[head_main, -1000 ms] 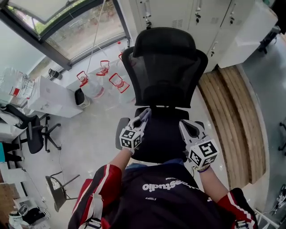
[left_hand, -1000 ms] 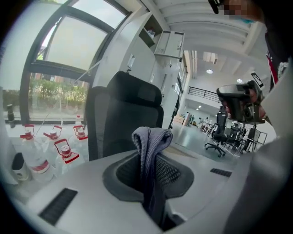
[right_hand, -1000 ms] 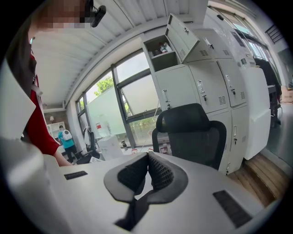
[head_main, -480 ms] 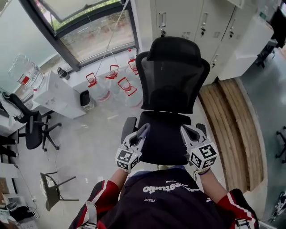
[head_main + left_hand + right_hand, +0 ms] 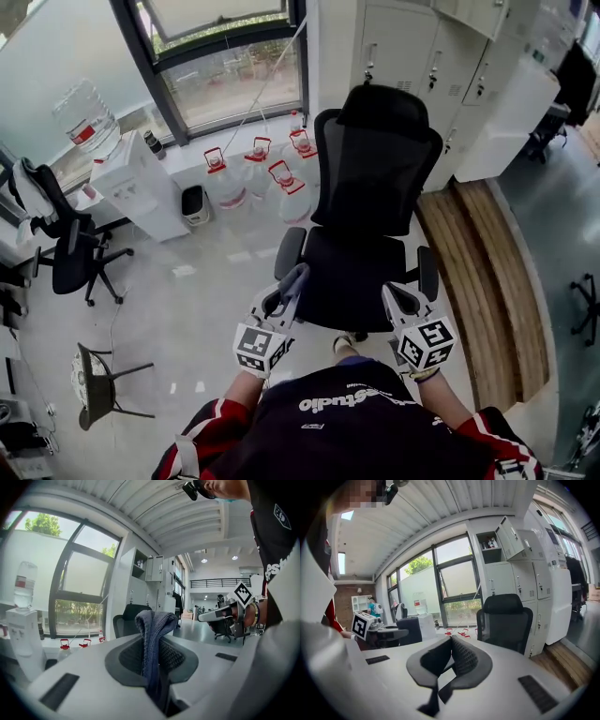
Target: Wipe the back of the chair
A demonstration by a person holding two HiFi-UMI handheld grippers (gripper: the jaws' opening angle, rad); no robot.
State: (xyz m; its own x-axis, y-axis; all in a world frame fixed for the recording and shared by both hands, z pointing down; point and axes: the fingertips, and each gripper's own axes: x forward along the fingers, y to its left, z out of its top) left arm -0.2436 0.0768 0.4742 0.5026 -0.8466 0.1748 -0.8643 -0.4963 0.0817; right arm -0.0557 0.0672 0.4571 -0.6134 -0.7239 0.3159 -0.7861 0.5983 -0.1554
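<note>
Left gripper view: the left gripper (image 5: pixel 152 667) has its jaws clamped on a blue-grey cloth (image 5: pixel 151 637), which stands up folded from between the pads.
Right gripper view: the right gripper (image 5: pixel 450 656) has its jaws pressed together with nothing in them.
Cloth to chair: the black mesh chair (image 5: pixel 375 169) stands straight ahead of the cloth and apart from it. The left gripper hangs by the seat's front left corner and the right by its front right corner.
Nearer arm: both are about equally short of the chair, but only the left carries the cloth, so the wipe looks to be its job.
Backrest: it is upright, long axis vertical, with the headrest on top. Its front faces the person and its rear face is on the far side.
Coming move: judged from here, the cloth has to travel over or round the seat to reach the backrest.
Surface: open mesh, likely to drag a little on the cloth.
Floor: pale and glossy around the chair (image 5: pixel 187 300).
Room: water jugs (image 5: pixel 253 173) stand left of the chair, a window (image 5: pixel 225 56) lies beyond them, white lockers (image 5: pixel 422 56) stand behind the chair, and a wooden platform (image 5: pixel 478 253) lies to its right.
</note>
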